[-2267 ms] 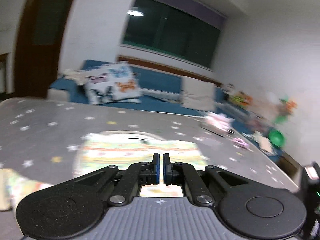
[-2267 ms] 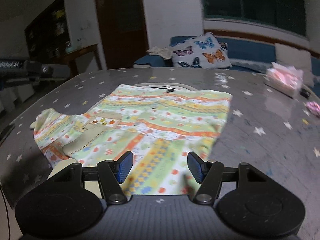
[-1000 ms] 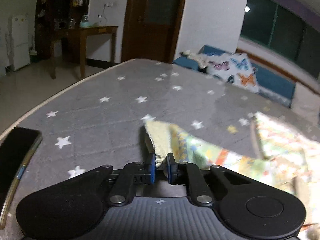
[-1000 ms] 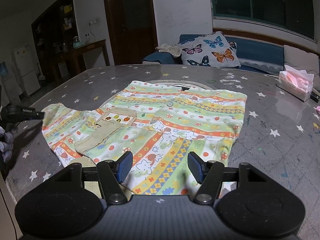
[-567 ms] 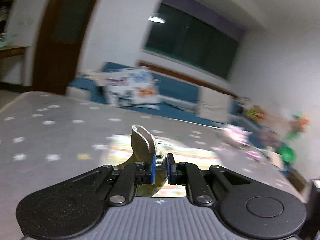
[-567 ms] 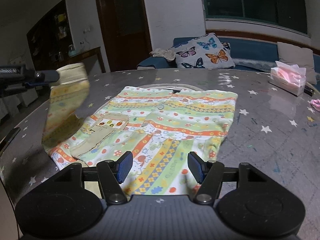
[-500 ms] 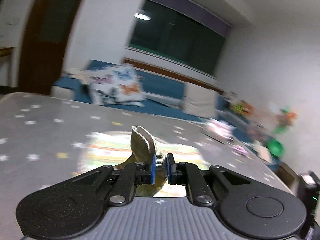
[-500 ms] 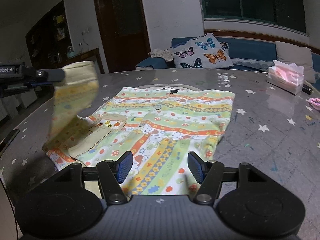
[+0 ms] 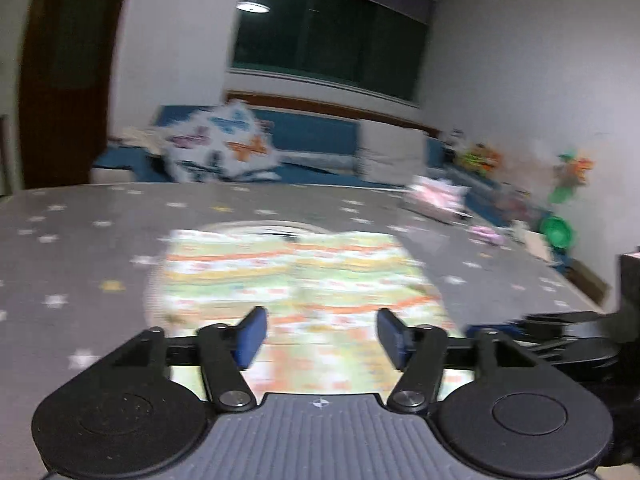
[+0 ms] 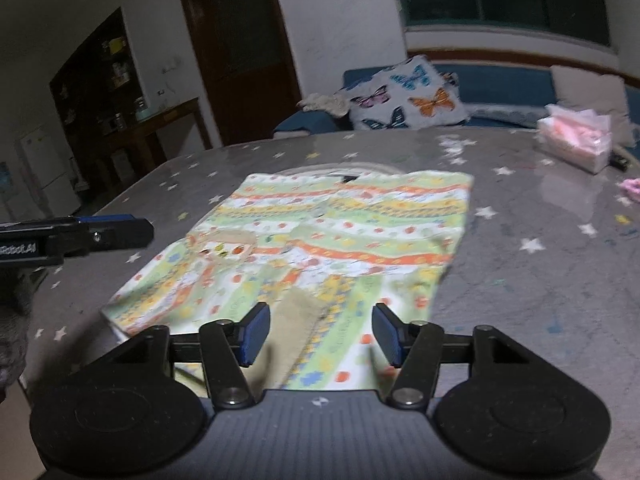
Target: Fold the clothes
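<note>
Right wrist view: right tool (image 10: 320,334) spread over shirt (image 10: 328,240) hem; left tool (image 9: 318,334) likewise spread, empty. Best pinch both near corners evenly, then fold forward.

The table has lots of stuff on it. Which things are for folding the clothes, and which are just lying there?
For the job:
- colourful shirt
- left gripper, open
- right gripper, open

Just lying about:
- pink tissue pack
- butterfly pillow, on the sofa behind the table
</note>
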A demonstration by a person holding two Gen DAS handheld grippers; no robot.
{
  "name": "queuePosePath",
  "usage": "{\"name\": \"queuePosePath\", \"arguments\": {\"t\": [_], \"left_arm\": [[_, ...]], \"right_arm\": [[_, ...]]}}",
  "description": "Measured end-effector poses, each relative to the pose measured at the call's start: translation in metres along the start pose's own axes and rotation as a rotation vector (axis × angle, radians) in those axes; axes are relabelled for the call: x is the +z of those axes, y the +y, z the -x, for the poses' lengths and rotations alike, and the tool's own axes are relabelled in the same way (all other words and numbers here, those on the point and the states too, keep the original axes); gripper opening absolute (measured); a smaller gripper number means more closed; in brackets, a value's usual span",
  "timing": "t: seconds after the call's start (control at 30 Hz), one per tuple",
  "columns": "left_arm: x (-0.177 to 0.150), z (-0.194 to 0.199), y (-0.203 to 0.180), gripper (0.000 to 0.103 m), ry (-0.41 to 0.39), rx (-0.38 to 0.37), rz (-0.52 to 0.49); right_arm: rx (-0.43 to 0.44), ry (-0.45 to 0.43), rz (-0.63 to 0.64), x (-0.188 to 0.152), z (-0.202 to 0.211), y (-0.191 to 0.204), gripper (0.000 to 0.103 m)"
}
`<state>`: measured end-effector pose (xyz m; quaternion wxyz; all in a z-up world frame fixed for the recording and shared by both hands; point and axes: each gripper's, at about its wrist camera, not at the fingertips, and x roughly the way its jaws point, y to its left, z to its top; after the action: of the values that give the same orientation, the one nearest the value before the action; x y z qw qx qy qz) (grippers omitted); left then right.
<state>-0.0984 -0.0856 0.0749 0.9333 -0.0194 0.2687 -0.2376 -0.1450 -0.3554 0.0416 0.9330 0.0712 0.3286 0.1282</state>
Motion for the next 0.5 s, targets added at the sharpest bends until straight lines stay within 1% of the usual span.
{"name": "queuePosePath", "arguments": {"t": [0.07,0.13,0.2,0.27,0.3,0.33,0.37,0.4,0.43,0.5], "left_arm": [[-0.002,0.005,0.015,0.078,-0.006,0.066,0.014],[-0.006,0.011,0.03,0.082,-0.01,0.123,0.027],[-0.011,0.016,0.041,0.085,-0.009,0.157,0.037],[-0.015,0.019,0.05,0.09,-0.007,0.181,0.042],[-0.017,0.02,0.053,0.09,-0.004,0.187,0.043],[-0.019,0.019,0.056,0.092,0.0,0.19,0.043],[-0.02,0.017,0.057,0.094,0.004,0.192,0.042],[-0.022,0.015,0.057,0.095,0.008,0.195,0.039],[-0.023,0.013,0.058,0.096,0.012,0.199,0.036],[-0.025,0.007,0.059,0.097,0.023,0.206,0.032]], "right_arm": [[0.018,0.021,0.002,0.0,-0.007,0.005,0.051],[0.021,0.045,0.005,0.0,-0.017,0.009,0.048],[0.007,0.071,0.001,0.0,-0.028,0.011,0.047],[-0.005,0.093,-0.01,0.0,-0.036,0.011,0.041],[-0.01,0.101,-0.014,0.0,-0.038,0.011,0.038],[-0.015,0.102,-0.013,0.0,-0.039,0.012,0.03],[-0.02,0.102,-0.012,0.001,-0.039,0.013,0.024],[-0.027,0.103,-0.01,0.001,-0.039,0.015,0.011],[-0.036,0.103,-0.005,0.002,-0.04,0.016,0.008],[-0.051,0.091,0.014,0.005,-0.037,0.019,0.006]]}}
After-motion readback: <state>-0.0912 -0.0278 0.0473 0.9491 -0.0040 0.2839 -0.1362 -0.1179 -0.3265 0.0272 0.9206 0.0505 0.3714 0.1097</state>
